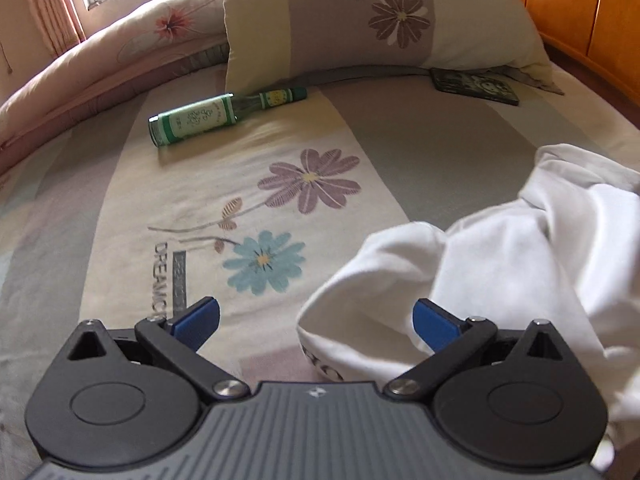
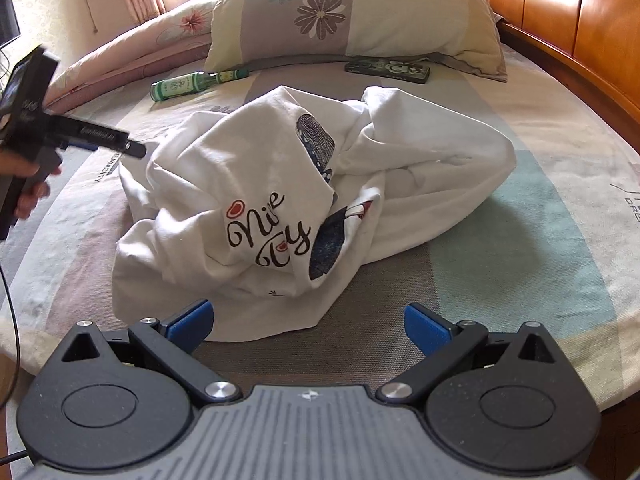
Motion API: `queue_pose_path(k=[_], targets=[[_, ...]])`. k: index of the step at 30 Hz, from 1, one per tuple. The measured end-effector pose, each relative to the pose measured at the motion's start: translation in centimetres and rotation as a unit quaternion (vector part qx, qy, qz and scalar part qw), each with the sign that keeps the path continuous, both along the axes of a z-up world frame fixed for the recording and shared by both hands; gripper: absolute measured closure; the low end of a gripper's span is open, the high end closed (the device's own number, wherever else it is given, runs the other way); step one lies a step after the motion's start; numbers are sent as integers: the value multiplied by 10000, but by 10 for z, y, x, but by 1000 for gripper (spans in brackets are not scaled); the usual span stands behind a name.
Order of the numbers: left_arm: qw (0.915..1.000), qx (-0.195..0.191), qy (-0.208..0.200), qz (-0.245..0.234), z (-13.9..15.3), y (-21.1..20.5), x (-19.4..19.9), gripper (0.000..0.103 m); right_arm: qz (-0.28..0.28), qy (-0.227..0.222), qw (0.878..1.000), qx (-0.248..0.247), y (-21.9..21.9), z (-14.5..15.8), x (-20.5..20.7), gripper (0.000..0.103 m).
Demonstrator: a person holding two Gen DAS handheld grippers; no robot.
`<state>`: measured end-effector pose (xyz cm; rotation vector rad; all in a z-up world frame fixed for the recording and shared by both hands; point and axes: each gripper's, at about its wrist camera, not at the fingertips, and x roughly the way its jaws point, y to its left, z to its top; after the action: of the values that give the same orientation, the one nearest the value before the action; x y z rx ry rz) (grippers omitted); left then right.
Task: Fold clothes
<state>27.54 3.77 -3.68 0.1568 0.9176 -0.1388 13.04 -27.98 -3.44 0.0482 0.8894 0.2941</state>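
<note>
Both your left gripper (image 1: 316, 322) and right gripper (image 2: 306, 326) gape empty near the crumpled white T-shirt (image 2: 280, 200); pinch one hem edge, not bunched layers.

We are seeing soft white cotton cloth in the crumpled shirt (image 2: 280, 184), matt printed fabric on the bedsheet (image 2: 540, 220) and pillow (image 2: 352, 12), glossy varnished wood on the headboard (image 2: 580, 20), and shiny green glass on the bottle (image 1: 200, 120).

Floral-sheeted bed (image 2: 520, 264) — crumpled white T-shirt (image 2: 280, 208) mid-mattress, and behind it a green bottle (image 2: 192, 84) lying flat, a pillow (image 2: 352, 12), a dark phone (image 2: 388, 69).
</note>
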Motion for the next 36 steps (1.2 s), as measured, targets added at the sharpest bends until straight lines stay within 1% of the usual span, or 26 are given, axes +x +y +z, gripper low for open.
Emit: queue_pose_path(k=[2, 5, 9, 13, 14, 18, 19, 21, 23, 24, 26, 28, 29, 30, 31, 32, 33, 34, 36], targets=[[9995, -249, 111, -135, -1, 1, -23, 1, 64, 10, 10000, 29, 4, 0, -1, 0], [9967, -604, 297, -452, -6, 1, -53, 1, 168, 27, 9998, 45, 11, 0, -2, 0], [9910, -1077, 507, -613, -23, -4, -73, 1, 294, 49, 9995, 68, 21, -1, -6, 0], [9884, -1225, 756, -494, -51, -7, -77, 1, 367, -15, 9993, 36, 26, 3, -14, 0], [9884, -1250, 706, -494, -54, -6, -78, 1, 366, -41, 9993, 35, 25, 5, -16, 0], [9892, -1246, 446, -624, -60, -2, -86, 1, 213, -23, 9998, 50, 17, 5, -19, 0], [9898, -1182, 366, -706, -61, -2, -88, 1, 178, 1, 9998, 67, 15, 3, -19, 0], [9922, -890, 233, -840, -63, -4, -94, 1, 142, 51, 9998, 97, 13, 0, -18, 0], [9940, -626, 197, -872, -64, -8, -99, 1, 149, 94, 9998, 108, 13, -3, -19, 0], [9948, -562, 187, -826, -63, -10, -100, 1, 158, 104, 9998, 108, 13, -4, -19, 0], [9948, -703, 112, -729, -59, -10, -105, 5, 174, 111, 9997, 114, 14, -5, -21, 0], [9912, -1019, -63, -837, -53, -10, -111, 12, 168, 109, 9997, 128, 12, -6, -21, 0], [9887, -1185, -155, -900, -49, -10, -113, 14, 151, 106, 9997, 133, 12, -6, -21, 0], [9870, -1254, -232, -976, -47, -12, -115, 21, 128, 107, 9998, 142, 11, -6, -20, 0], [9854, -1304, -305, -1053, -46, -14, -116, 32, 102, 115, 9998, 156, 10, -7, -19, 0], [9836, -1384, -336, -1108, -45, -17, -117, 39, 77, 127, 9997, 172, 9, -7, -19, 0], [9819, -1478, -333, -1136, -45, -18, -116, 52, 61, 136, 9997, 183, 9, -8, -18, 0], [9799, -1592, -307, -1163, -46, -20, -115, 62, 49, 145, 9997, 193, 8, -8, -18, 0], [9778, -1694, -313, -1189, -51, -24, -114, 66, 36, 154, 9997, 198, 8, -9, -18, 0]])
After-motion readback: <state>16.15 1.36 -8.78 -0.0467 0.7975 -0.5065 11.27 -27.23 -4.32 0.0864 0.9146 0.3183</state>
